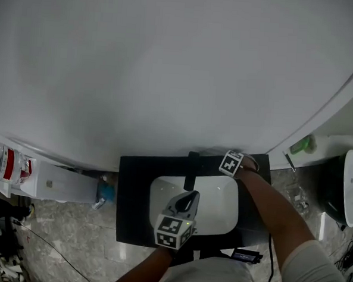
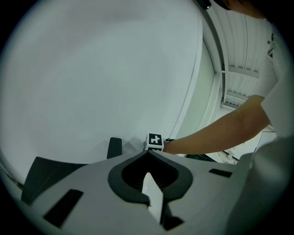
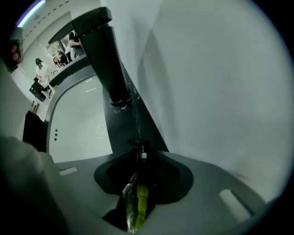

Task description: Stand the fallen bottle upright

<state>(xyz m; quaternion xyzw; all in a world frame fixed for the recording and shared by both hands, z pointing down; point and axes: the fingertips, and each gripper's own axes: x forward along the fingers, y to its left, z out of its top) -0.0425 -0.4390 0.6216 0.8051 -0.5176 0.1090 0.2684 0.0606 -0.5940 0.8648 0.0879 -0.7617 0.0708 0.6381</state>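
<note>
A small bottle (image 3: 137, 202) with yellow-green liquid and a dark pump top sits between the jaws in the right gripper view. My right gripper (image 3: 138, 176) points straight down and is shut on it, close to the wall beside the black faucet (image 3: 108, 64). In the head view the right gripper (image 1: 233, 166) is at the back right corner of the black counter (image 1: 134, 200), and the bottle is hidden beneath it. My left gripper (image 1: 189, 199) hovers over the front of the white sink (image 1: 220, 200). It is shut and holds nothing, its jaws (image 2: 149, 176) aimed toward the wall.
The faucet (image 1: 191, 168) stands at the sink's back edge. A green object (image 1: 303, 144) lies on a white ledge to the right. Water bottles (image 1: 8, 163) and a white cabinet (image 1: 60, 184) are on the left. People (image 3: 41, 69) stand far off.
</note>
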